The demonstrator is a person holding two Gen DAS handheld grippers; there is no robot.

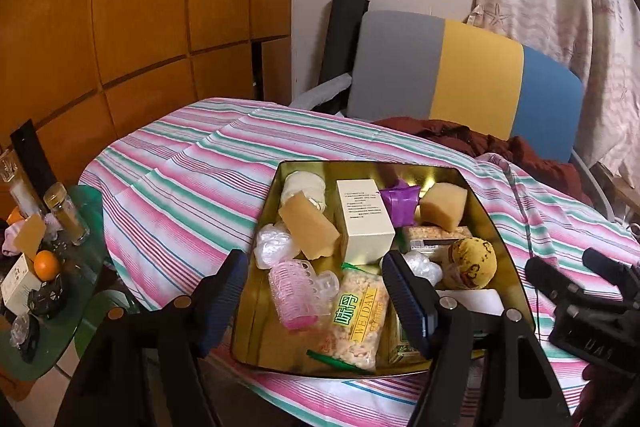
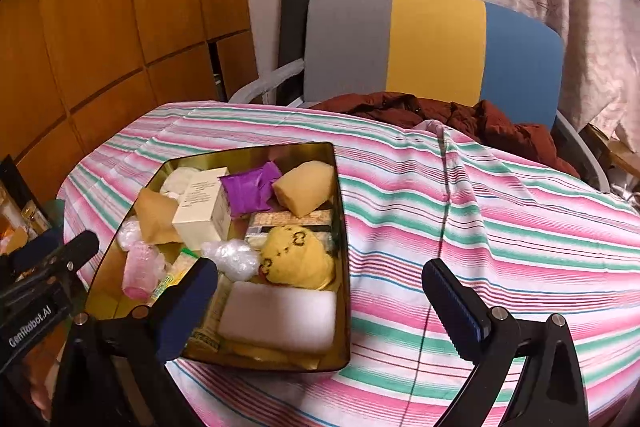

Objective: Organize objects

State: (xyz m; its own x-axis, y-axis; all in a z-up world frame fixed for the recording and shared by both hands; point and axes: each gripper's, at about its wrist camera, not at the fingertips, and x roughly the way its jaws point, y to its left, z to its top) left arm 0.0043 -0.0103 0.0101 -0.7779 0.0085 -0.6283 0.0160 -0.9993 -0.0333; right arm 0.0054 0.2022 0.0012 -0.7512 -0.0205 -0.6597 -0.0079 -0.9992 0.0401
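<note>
A gold metal tin (image 1: 498, 227) (image 2: 343, 227) sits on the striped tablecloth, filled with small items: a cream box (image 1: 364, 223) (image 2: 202, 205), tan sponges (image 1: 308, 229) (image 2: 306, 189), a purple packet (image 1: 398, 205) (image 2: 250, 191), a yellow plush (image 1: 472, 263) (image 2: 298, 259), a pink hair roller (image 1: 288, 293) (image 2: 140, 273), a snack pack (image 1: 360, 323) and a white foam block (image 2: 280, 315). My left gripper (image 1: 314, 301) hangs open over the tin's near left part. My right gripper (image 2: 320, 301) stands open over the tin's right rim, empty.
A low green glass side table (image 1: 86, 203) at the left holds an orange (image 1: 46, 265), a spice jar (image 1: 66, 213), a sponge and small boxes. Behind the table stand a grey, yellow and blue chair (image 2: 436, 47) with a dark red jacket (image 2: 480, 123), a wooden wardrobe and a curtain.
</note>
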